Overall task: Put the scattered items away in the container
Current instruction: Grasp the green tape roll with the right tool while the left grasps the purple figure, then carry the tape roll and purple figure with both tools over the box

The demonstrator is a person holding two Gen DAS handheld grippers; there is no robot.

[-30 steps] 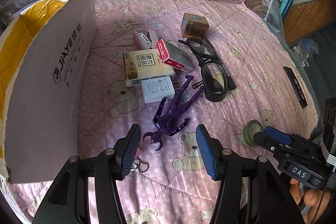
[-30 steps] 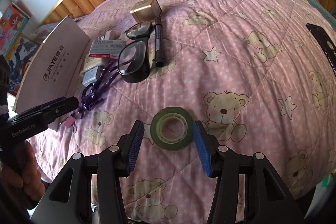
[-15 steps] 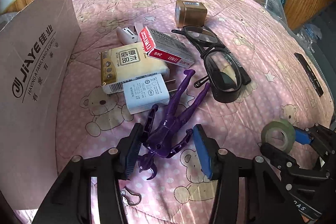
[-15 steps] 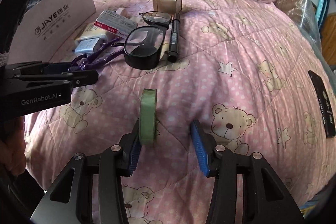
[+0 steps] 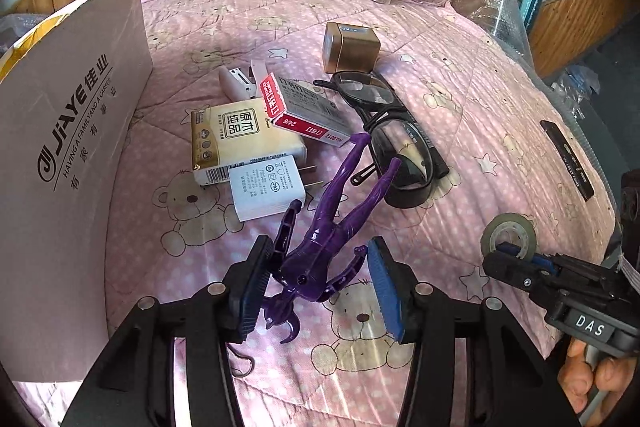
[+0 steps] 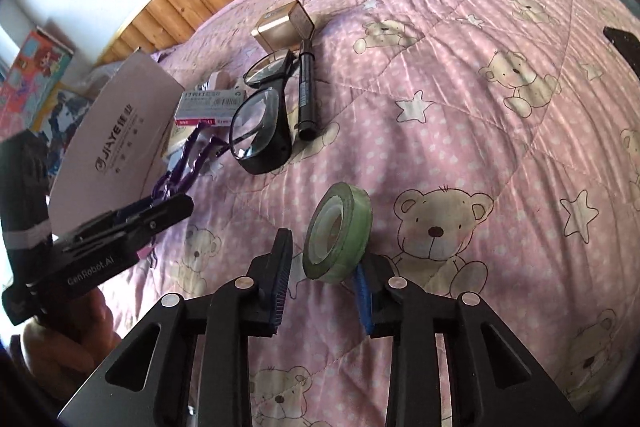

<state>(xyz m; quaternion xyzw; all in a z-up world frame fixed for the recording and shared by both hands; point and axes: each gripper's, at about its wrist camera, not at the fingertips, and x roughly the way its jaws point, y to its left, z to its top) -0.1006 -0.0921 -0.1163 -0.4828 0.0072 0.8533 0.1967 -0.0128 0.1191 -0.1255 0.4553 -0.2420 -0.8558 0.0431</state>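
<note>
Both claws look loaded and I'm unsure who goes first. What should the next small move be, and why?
Probably swing the left claw left toward the cardboard box: it holds the purple figure off the quilt, and the box stands right beside it. The right claw, with the green tape roll, is farther away.

My left gripper (image 5: 320,283) points toward twelve o'clock with its jaws closed around a purple toy figure (image 5: 320,247), while my right gripper (image 6: 324,275), off at its three o'clock, pinches a roll of green tape (image 6: 338,233) against one finger, tilted.
</note>
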